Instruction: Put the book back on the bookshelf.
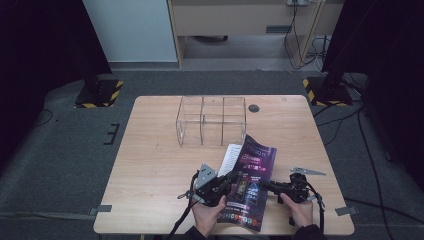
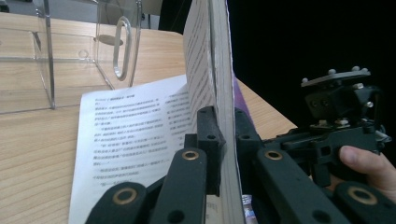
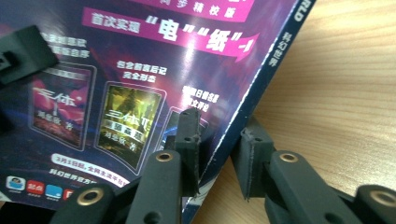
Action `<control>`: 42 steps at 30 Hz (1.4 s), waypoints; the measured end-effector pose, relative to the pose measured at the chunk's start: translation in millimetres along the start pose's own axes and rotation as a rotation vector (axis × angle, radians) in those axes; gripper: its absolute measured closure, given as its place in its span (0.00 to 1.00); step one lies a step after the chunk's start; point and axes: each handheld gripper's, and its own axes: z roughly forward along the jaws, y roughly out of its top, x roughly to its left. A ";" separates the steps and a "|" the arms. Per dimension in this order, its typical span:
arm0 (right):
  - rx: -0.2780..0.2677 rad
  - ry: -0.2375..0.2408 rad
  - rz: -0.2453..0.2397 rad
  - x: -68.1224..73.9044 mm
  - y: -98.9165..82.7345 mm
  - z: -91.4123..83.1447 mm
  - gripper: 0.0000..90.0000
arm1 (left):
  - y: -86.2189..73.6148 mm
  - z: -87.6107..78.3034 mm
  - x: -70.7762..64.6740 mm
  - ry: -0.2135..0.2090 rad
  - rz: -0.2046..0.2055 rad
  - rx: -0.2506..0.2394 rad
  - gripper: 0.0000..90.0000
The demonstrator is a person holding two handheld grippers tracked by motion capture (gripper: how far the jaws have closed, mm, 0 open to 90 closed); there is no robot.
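High view: your two hands work a magazine (image 1: 249, 182) at the near edge of the worktop (image 1: 150, 150), its purple cover raised and one white page (image 1: 232, 156) lying open toward the clear divided box (image 1: 211, 120) behind it. Your left tongs (image 1: 231, 179) are clamped on the standing stack of pages from the left; in the left gripper view the pads pinch the sheaf (image 2: 219, 70) upright, with the printed page (image 2: 135, 135) flat on the wood beside it. Your right tongs (image 1: 264, 186) meet the cover's right edge. In the right gripper view the cover's edge (image 3: 252, 93) runs between the pads, which sit either side of it with a gap on the right one, not yet pressing.
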 end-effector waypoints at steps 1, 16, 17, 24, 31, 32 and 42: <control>0.000 0.000 0.000 0.0 0.0 0.0 0.83 | 0.0 0.0 0.0 0.000 0.000 0.000 0.94; -0.069 0.042 -0.050 11.4 10.5 -22.2 0.92 | -7.9 -1.4 26.3 0.031 -0.018 0.095 0.92; -0.069 0.042 -0.050 11.4 10.5 -22.2 0.92 | -7.9 -1.4 26.3 0.031 -0.018 0.095 0.91; -0.090 0.046 -0.072 17.1 15.2 -28.3 0.94 | -15.8 6.7 36.3 0.045 -0.022 0.131 0.76; -0.097 0.061 -0.078 19.8 17.5 -32.2 0.94 | -18.6 12.0 38.7 0.045 -0.008 0.153 0.62; -0.100 0.065 -0.085 21.3 18.2 -33.3 0.94 | -18.6 12.7 39.5 0.043 -0.003 0.159 0.59; -0.096 0.090 -0.114 31.1 20.8 -34.8 0.94 | -16.7 6.5 47.4 0.078 0.020 0.169 0.50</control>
